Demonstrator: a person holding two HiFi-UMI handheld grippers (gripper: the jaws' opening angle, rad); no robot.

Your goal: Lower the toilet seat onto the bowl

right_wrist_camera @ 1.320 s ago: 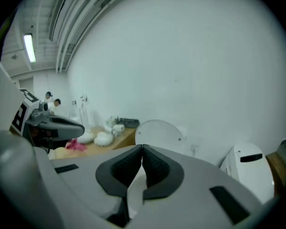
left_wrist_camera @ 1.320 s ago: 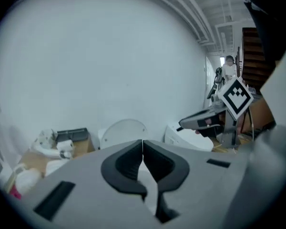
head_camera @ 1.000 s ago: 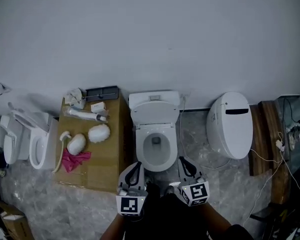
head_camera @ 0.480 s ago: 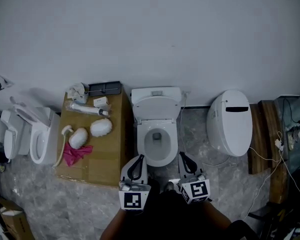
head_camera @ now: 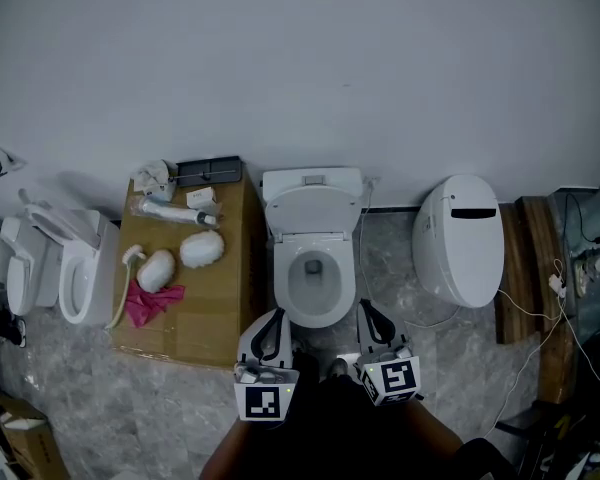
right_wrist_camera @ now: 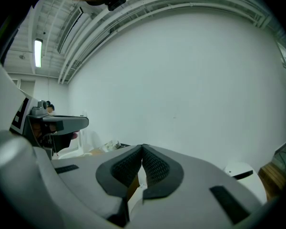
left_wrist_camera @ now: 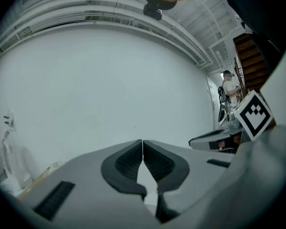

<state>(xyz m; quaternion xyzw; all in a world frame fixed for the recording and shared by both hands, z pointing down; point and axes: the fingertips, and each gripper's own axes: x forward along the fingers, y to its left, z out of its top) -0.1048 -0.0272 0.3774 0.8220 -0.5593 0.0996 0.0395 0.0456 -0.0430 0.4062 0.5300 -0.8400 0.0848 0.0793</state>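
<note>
Far left, on the floor: spare white seat units leaning by the wall. Next, a cardboard box carrying a pink cloth, two white rounded lumps and a black tray at its back edge.

Left gripper – in its own view my jaws are pressed together, ribbed pads meeting along one line at the tips. Nothing sits between them; beyond the tips there is only the white wall. In the head view it is low, just left of the bowl's front edge. I see no contact with the porcelain.

Centre: the toilet against the wall, directly ahead of me. The toilet seat appears raised, leaning back towards the tank, with the bowl open below – whether seat and lid stand up together I cannot tell from above.

Right gripper – jaws likewise closed tight in its own view, pads touching, holding nothing. It lies just right of the bowl's front edge, mirroring the left one.

Further right: a second toilet, lid shut, well apart from both grippers. Past it, a wooden plank and loose cables on the floor.
</note>
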